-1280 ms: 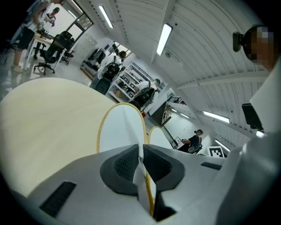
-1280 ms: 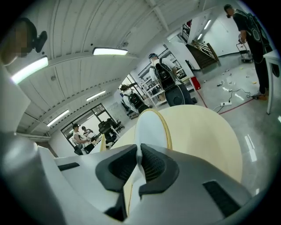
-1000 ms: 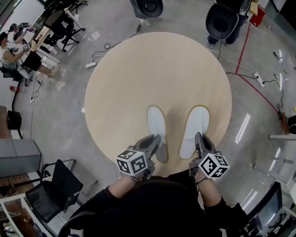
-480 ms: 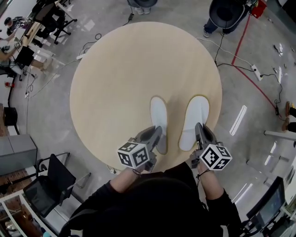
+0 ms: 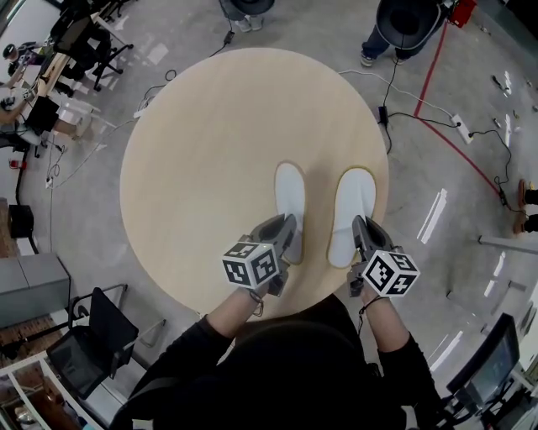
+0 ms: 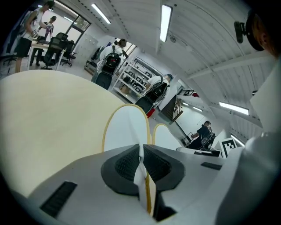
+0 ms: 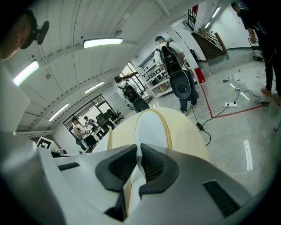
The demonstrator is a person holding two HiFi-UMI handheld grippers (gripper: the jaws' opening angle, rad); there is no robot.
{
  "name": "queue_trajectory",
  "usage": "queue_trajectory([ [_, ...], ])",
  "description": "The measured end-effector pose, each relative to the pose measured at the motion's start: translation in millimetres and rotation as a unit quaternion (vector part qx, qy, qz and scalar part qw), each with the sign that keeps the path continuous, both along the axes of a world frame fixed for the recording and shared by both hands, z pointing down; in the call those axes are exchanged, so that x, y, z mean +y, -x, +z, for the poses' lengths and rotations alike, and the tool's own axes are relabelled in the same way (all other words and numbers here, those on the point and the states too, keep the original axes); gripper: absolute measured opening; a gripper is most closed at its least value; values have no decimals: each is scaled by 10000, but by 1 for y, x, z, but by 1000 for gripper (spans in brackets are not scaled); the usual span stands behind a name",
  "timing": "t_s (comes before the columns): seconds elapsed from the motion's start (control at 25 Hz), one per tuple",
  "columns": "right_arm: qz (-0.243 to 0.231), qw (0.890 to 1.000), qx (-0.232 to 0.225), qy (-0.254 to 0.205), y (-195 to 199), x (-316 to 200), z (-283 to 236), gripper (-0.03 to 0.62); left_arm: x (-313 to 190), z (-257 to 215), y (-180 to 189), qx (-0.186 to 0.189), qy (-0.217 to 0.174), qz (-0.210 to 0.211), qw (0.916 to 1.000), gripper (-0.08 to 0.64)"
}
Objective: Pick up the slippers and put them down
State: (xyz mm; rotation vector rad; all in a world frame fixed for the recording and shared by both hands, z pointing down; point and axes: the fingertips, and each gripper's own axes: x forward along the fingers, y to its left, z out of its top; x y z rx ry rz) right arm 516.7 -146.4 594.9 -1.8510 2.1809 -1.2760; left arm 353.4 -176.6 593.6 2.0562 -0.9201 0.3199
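Two white slippers with yellow rims lie side by side over the near right part of the round wooden table (image 5: 202, 159), toes pointing away from me. My left gripper (image 5: 286, 233) is shut on the heel end of the left slipper (image 5: 290, 195). My right gripper (image 5: 362, 233) is shut on the heel end of the right slipper (image 5: 353, 206). In the left gripper view the left gripper (image 6: 141, 161) pinches the thin heel edge of the left slipper (image 6: 125, 127). The right gripper (image 7: 138, 163) pinches the right slipper (image 7: 151, 125) the same way. Whether the soles touch the tabletop I cannot tell.
People stand beyond the table's far edge (image 5: 403, 25). Cables and a power strip (image 5: 458, 128) run across the grey floor on the right beside a red floor line (image 5: 471, 172). A black office chair (image 5: 105, 323) stands at the near left, and desks with chairs (image 5: 76, 42) at the far left.
Both grippers have carried the slippers farther in over the table, away from its near edge, and a little lower. Their grip on the heels is unchanged.
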Motion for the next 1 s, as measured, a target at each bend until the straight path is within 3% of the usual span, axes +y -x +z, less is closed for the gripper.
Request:
queue_trajectory([
  [0.56,-14,9984,296,485,-58,-82,74,34,-64,64,-75,-618,-28,526,9967,35],
  [0.76,35,9975,168,689,-70,-100,95,34,-83,87,-95,-735,158,563,9956,35],
  [1.0,3,9962,381,789,-85,-119,107,34,-102,107,-125,-750,400,603,9946,35],
])
